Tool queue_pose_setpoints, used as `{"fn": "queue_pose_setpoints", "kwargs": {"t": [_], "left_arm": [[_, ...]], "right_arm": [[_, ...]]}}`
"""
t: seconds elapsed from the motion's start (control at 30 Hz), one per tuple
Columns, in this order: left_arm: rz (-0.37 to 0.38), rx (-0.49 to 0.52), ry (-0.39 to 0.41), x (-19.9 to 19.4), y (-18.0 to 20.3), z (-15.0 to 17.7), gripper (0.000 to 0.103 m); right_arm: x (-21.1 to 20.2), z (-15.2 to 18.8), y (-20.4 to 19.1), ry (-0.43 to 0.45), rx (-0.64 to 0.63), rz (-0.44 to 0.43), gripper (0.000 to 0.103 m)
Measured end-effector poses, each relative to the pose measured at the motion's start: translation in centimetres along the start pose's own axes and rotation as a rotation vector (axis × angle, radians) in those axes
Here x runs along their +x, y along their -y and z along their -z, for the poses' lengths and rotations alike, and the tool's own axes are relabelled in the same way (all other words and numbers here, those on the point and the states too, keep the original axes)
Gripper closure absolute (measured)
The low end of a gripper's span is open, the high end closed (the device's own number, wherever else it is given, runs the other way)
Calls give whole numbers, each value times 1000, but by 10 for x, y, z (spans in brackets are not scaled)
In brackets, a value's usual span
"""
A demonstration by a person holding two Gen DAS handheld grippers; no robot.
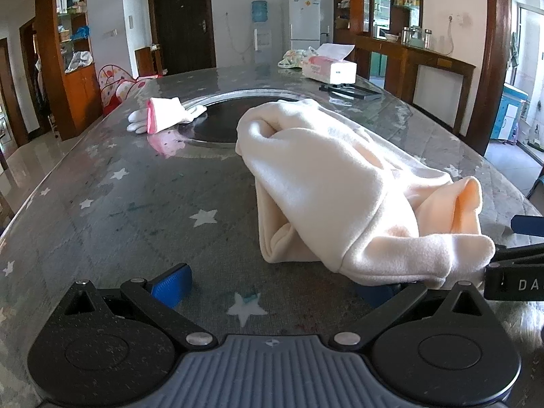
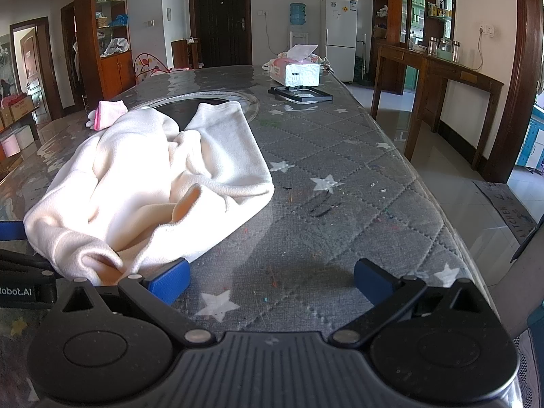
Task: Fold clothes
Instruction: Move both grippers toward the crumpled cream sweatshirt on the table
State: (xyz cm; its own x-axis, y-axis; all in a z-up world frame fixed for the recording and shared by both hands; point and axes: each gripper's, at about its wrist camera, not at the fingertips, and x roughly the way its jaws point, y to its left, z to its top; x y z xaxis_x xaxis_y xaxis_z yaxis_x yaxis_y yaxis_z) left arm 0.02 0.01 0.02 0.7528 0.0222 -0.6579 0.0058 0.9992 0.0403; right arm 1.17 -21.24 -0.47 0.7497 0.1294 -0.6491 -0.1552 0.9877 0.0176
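A cream fleece garment (image 1: 326,183) lies crumpled on the grey star-patterned table (image 1: 136,210), its far end reaching onto the dark round inset (image 1: 221,115) in the middle of the tabletop. In the right wrist view the same garment (image 2: 153,176) is bunched on the near left part of the table, with one tube-like part stretching toward the far side and a folded hem opening near the front.

The left claw (image 1: 272,289) stands wide, its left blue finger (image 1: 171,284) resting clear above the table while the garment's near cuff drapes over the right finger, which is mostly hidden beneath the cloth. Nothing is pinched between the fingers. The right claw (image 2: 272,280) is also spread wide, its left blue finger (image 2: 168,280) touching the garment's near edge and its right finger (image 2: 372,280) over bare table.

Farther off, a pair of white gloves with a pink cuff (image 1: 163,115) lies to the left of the inset. A tissue box (image 1: 329,68) sits at the far right of the table, with a black frame (image 1: 350,90) just in front of it. A white refrigerator (image 1: 304,15) and a water dispenser (image 1: 260,23) stand against the far wall.
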Motion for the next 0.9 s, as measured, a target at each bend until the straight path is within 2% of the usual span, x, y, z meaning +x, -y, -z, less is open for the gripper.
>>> {"fn": "queue_pose_setpoints", "kwargs": {"t": [0.17,0.47,0.9], "left_arm": [[5,-4,-18,-1,-4,0,0],[-31,-37,-71,-10,-1,-3,0],[-45,-41,-60,-34,0,-4,0]], "right_arm": [[-1,1,0,-1,8,-8,0],[-13,7,-4,-4,-7,-31,0],[-36,19,-12,-10,-15,-68,0]]}}
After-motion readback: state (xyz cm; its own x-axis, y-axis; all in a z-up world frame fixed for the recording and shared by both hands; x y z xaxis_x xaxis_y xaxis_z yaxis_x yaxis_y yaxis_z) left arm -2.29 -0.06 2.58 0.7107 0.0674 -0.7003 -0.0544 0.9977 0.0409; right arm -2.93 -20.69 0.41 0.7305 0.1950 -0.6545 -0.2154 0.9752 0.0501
